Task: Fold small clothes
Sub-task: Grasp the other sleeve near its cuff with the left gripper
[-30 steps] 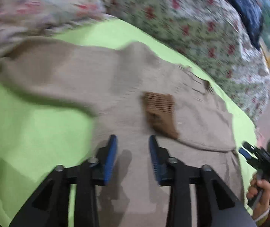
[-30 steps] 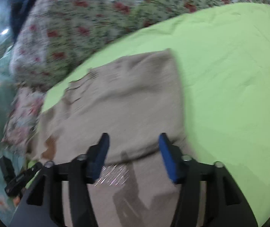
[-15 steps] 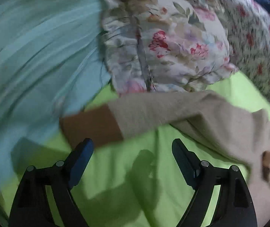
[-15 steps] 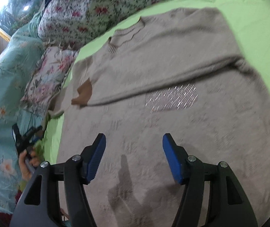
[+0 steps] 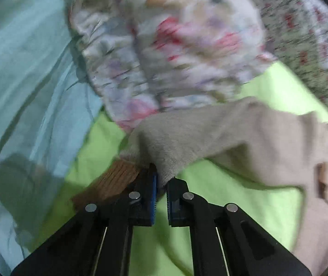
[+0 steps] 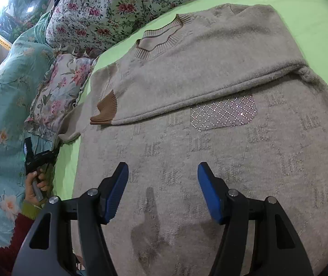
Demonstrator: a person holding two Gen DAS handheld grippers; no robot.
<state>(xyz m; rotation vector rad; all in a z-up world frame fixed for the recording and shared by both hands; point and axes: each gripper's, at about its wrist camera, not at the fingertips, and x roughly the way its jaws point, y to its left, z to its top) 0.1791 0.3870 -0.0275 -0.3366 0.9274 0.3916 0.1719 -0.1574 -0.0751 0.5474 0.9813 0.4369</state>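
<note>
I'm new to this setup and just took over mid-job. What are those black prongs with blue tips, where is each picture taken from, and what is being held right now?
There is no robot arm here: a person holds a two-finger gripper in each hand, and a fisheye camera on each one looks forward along its fingers. In the left wrist view, the left gripper is shut on the sweater's left sleeve, near its brown cuff, lifting it off the green sheet. In the right wrist view, the right gripper is open and holds nothing, above the beige sweater spread on the bed. The other sleeve already lies folded across the chest. Floral pillows lie behind.
</note>
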